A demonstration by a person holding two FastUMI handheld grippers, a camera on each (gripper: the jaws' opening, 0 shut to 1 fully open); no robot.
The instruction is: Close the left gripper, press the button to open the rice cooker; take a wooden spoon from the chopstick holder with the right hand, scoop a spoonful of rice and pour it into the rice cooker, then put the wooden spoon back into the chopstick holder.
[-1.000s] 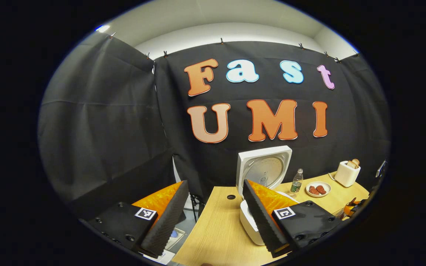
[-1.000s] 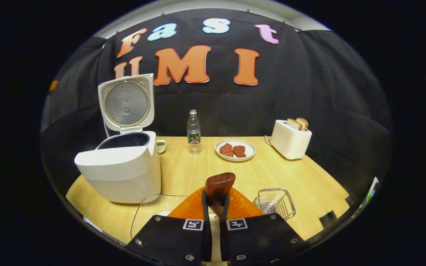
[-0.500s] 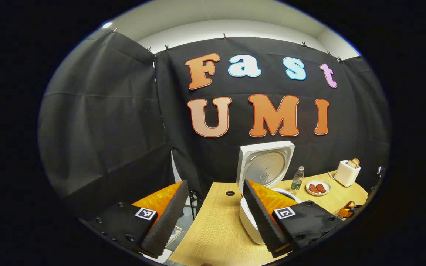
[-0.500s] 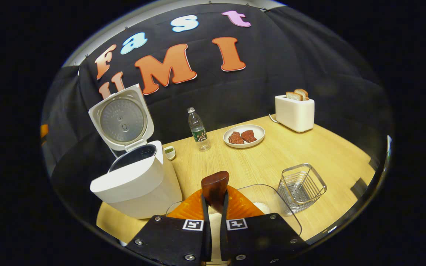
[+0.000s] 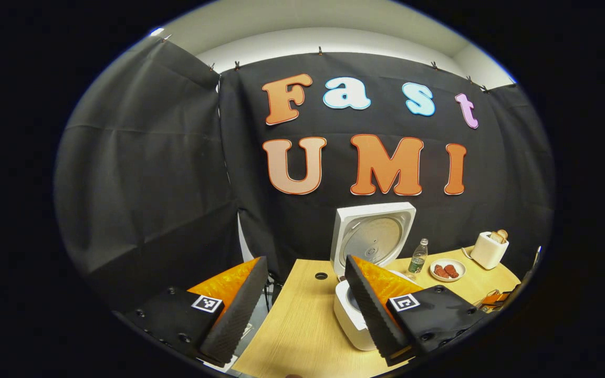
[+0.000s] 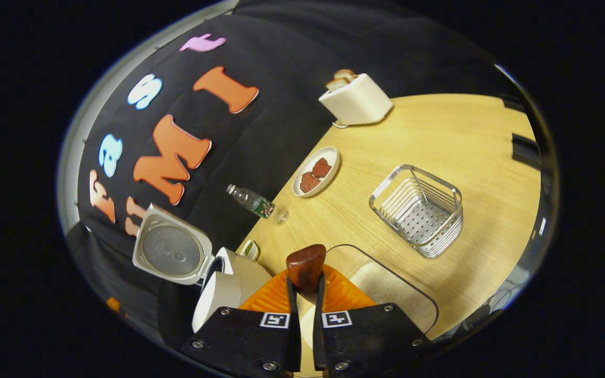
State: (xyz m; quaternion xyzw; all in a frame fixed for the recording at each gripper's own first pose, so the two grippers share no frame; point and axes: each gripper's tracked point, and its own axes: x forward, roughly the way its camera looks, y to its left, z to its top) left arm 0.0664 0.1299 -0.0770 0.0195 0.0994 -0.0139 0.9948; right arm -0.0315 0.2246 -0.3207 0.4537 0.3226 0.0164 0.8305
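Right tongs (image 6: 305,294) clenched on the wooden spoon (image 6: 306,266); both fingers press its sides, and the dark brown end sticks up out of the grip. The right gripper view is rolled hard: the table (image 6: 439,131) runs up the right side. My reading is that the tool is being turned to dip the spoon's far end, which sits below the fingers and cannot be seen.

A clear container (image 6: 386,286) with a pale layer, likely the rice, lies directly under the right tongs, touching distance as far as I can judge. So the step in hand looks like the scoop itself. Whether any rice is on the spoon cannot be told.

Chopstick holder (image 6: 419,211), a wire basket, stands upright just beyond the container, nothing in it. It is kept near, so the return trip is short.

Rice cooker (image 6: 229,289) sits left of the container with its lid (image 6: 172,252) standing open, so the button press is done and the pot is ready to receive.

Left tongs (image 5: 302,304) released, pads wide apart, grasping nothing. They are held off the table's left edge, with the rice cooker (image 5: 352,315) partly behind the right finger. Probably parked there to stay out of the spoon's path.

Risk: tipping too far between container and cooker spills grains on the table.
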